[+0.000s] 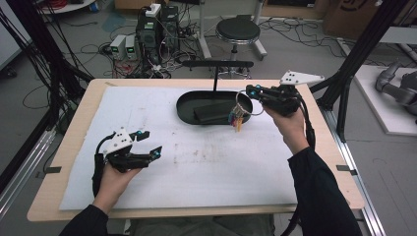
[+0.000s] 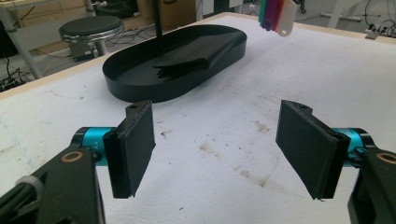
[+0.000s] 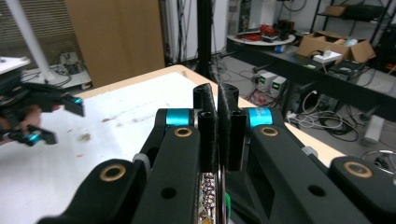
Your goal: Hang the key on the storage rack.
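Observation:
My right gripper (image 1: 251, 91) is shut on a metal key ring (image 1: 244, 104), held above the right end of a black oval tray (image 1: 186, 105). Several coloured tags (image 1: 237, 119) hang from the ring over the tray's rim. In the right gripper view the jaws (image 3: 217, 100) are pressed together, with metal glinting low between them. My left gripper (image 1: 151, 142) hovers open over the white mat at the left, nothing between its pads (image 2: 133, 149). In the left gripper view the tags (image 2: 278, 16) dangle beyond the tray (image 2: 140, 88).
A flat black folded item (image 1: 211, 113) lies inside the tray. A black T-shaped stand (image 1: 215, 73) rises behind it. The white mat (image 1: 206, 162) covers most of the wooden table. A stool (image 1: 238, 30) and cabling stand on the floor beyond.

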The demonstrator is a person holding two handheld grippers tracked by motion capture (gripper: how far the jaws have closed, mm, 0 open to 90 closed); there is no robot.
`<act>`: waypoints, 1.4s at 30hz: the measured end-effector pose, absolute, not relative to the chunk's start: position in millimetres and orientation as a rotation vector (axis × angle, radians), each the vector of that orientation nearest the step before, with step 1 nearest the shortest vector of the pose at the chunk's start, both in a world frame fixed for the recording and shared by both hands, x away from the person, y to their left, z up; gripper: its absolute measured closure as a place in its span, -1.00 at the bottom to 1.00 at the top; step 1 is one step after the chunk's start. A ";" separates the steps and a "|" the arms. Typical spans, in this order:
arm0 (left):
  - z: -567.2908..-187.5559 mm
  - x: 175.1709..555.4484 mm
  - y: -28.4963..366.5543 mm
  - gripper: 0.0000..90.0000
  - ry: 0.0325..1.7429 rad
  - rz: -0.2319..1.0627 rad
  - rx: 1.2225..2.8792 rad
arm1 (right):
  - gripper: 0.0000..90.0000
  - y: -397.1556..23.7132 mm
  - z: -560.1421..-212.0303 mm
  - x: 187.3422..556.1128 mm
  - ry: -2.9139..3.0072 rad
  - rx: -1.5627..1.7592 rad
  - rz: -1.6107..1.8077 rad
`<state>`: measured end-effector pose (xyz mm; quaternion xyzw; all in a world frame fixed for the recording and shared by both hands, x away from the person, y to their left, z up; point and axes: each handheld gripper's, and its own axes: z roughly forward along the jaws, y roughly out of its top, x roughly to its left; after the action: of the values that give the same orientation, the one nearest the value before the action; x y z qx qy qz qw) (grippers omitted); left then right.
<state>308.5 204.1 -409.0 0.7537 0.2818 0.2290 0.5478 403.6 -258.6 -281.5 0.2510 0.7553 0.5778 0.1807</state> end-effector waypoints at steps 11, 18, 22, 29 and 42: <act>-409.8 307.3 208.7 -0.37 0.669 0.547 1.781 | 0.95 -261.2 -280.6 434.7 2.090 0.778 1.594; -410.5 306.6 210.8 -0.37 0.671 0.547 1.784 | 0.95 -255.4 -280.6 454.5 2.075 0.807 1.567; -410.3 304.4 211.2 -0.37 0.673 0.550 1.779 | 0.95 -252.2 -282.3 463.3 2.064 0.818 1.554; -411.0 303.3 212.5 -0.37 0.678 0.553 1.778 | 0.95 -250.9 -286.6 477.7 2.049 0.857 1.526; -413.8 300.3 216.5 -0.37 0.691 0.552 1.780 | 0.95 -259.8 -297.1 501.9 2.017 0.933 1.502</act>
<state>300.3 216.5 -413.8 0.7507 0.2913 0.2326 0.5455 501.9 -259.8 -297.1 0.3388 0.7323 0.5451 0.2276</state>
